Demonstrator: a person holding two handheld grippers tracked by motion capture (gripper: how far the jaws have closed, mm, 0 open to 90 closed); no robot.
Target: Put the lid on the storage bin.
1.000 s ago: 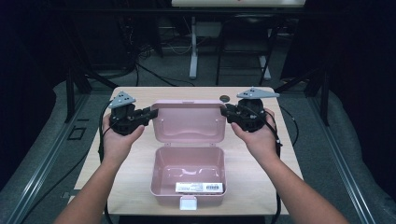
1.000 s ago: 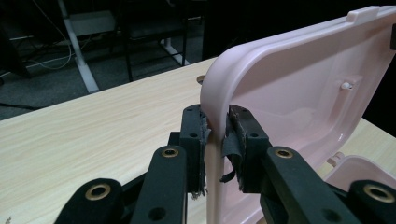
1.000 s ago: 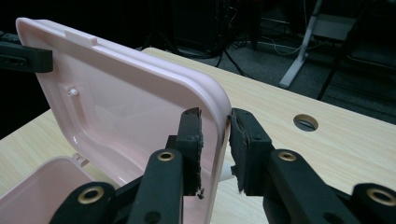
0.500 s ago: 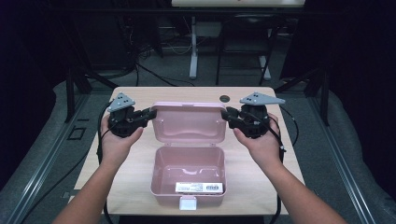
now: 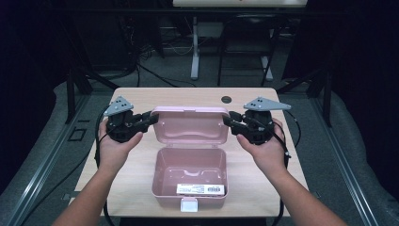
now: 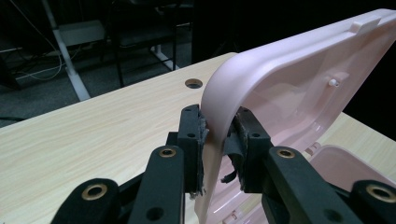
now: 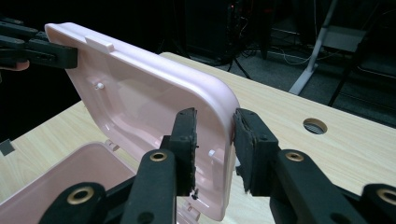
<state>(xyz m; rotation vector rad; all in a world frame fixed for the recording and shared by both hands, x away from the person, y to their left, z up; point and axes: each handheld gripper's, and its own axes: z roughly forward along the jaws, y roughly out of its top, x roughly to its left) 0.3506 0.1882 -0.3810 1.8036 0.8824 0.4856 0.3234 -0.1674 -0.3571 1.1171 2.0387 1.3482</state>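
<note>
Pink plastic hinged box point(image 5: 189, 176): upright lid point(image 5: 189, 125) edges sit between your jaws. Left gripper point(image 6: 219, 149) pads touching; right gripper point(image 7: 214, 140) just opened, narrow gap showing — your release starting.

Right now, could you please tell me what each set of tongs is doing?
Left tongs: loosening, pads touching the lid edge.
Right tongs: opening, lid edge between, unpressed.

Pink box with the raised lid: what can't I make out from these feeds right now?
- Label inside the box base, high view: print too small to read.
- Lid hinge: high view, hidden behind the base's far wall; both gripper views, cut off by the bottom edge and jaws.
- Right gripper: the lid edge sits between its jaws; a gap shows at the outer pad, contact at the inner pad is unclear.
- Lid's outer face, high view: turned away.
</note>
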